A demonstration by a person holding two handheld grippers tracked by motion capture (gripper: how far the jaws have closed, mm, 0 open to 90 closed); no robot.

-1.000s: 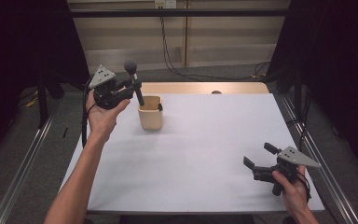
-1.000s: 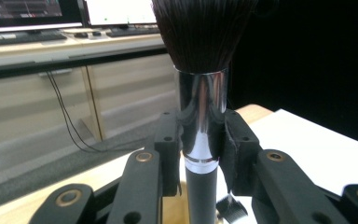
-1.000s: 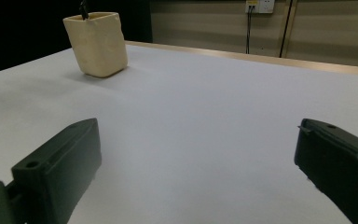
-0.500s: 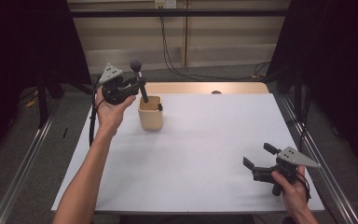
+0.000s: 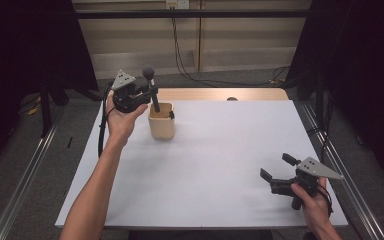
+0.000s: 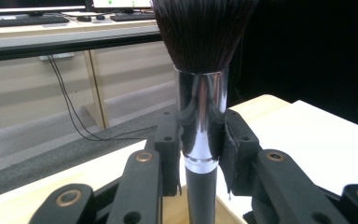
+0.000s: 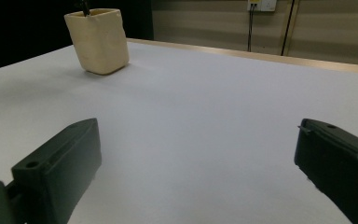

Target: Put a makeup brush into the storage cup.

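Black-bristled brush [image 5: 151,89] stands upright, clamped in the raised left hand-held gripper [image 5: 147,95].

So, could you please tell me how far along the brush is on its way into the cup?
Done: the left tongs are shut on the brush, bristles up. In hand: its handle tip dips inside the cream cup, with most of the brush above the rim. Left: lowering it fully and letting go. The right tongs wait open near the table's front corner.

The cup [image 5: 161,121] stands far left on the table [image 5: 220,165], the brush [image 5: 151,90] upright above it.
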